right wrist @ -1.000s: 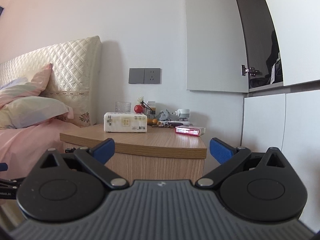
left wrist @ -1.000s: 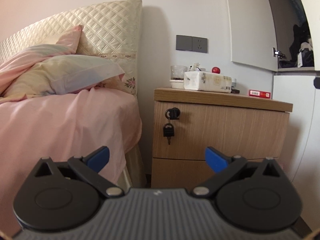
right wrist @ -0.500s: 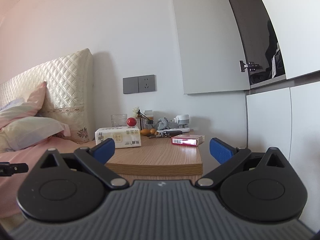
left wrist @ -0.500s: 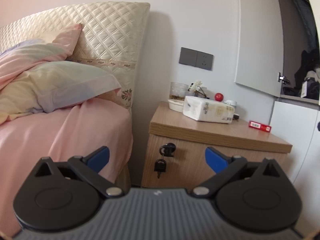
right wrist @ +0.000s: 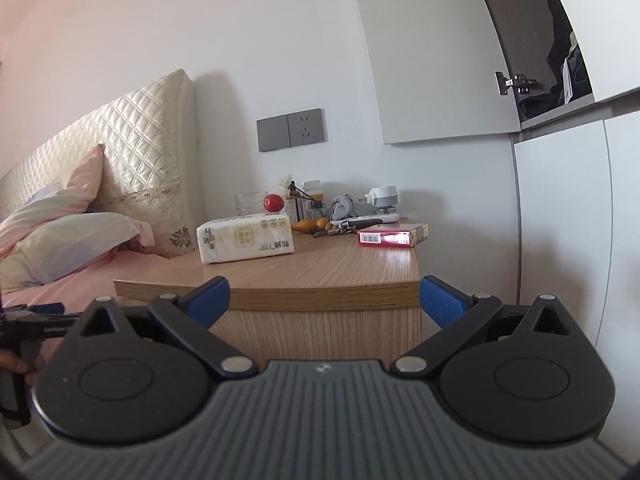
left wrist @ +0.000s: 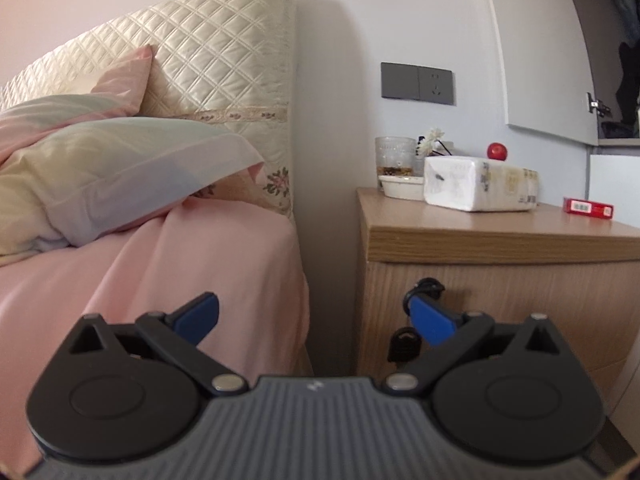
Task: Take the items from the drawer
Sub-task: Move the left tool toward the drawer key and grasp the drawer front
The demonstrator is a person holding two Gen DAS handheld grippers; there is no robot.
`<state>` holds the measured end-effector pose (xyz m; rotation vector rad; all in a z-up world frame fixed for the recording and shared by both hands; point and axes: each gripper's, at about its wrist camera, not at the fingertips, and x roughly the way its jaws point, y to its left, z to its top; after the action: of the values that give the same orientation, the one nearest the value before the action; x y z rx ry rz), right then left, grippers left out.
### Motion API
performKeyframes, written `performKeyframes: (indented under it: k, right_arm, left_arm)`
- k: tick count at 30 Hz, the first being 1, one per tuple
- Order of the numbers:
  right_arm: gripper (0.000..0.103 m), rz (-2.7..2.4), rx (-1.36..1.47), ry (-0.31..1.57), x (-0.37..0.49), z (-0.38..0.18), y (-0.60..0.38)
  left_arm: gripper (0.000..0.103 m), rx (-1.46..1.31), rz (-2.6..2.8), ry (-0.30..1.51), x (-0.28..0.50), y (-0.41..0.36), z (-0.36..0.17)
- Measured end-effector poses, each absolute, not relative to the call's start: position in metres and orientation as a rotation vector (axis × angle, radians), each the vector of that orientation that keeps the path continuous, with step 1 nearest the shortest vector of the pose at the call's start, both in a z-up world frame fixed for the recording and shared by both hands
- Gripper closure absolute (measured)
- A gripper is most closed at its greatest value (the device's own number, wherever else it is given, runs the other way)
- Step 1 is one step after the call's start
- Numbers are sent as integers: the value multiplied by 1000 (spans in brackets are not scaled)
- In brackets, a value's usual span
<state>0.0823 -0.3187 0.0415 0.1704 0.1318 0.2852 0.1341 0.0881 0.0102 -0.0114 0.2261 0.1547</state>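
Bedroom corner before me: bed, bedside cabinet, wardrobe.

Plain white wall [right wrist: 200,40], daylit, soft shadows cast to the right of the furniture. Cream quilted headboard [left wrist: 208,64] against it; pink sheet [left wrist: 208,264] over the mattress; pale pillow [left wrist: 120,168] with a pink one [left wrist: 124,80] behind. Grey switch-and-socket plate [right wrist: 291,129] on the wall above a light wood bedside cabinet [right wrist: 320,272], standing just beside the bed. To my right, white wardrobe panels [right wrist: 560,220]; one upper door [right wrist: 432,60] hangs ajar, dark interior behind.
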Motion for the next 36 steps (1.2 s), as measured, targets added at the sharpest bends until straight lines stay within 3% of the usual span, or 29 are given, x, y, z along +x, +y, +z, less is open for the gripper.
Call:
performKeyframes:
  k: [11,18,21,26,36]
  right_arm:
    - [0,329,149,165,109,17,-331]
    - [0,488,-29,130,151,-6,-348]
    - [0,521,85,166,168,-13,-372]
    - [0,610,44,236,183,-32,-372]
    - [0,647,121,252,206,-44,-371]
  left_arm:
    - [0,9,-6,242,154,79,1]
    - [0,33,-99,284,178,71,-5]
    - [0,60,-143,287,187,68,-5]
    - [0,71,-203,296,195,73,-10]
    - [11,25,-256,322,212,81,-14]
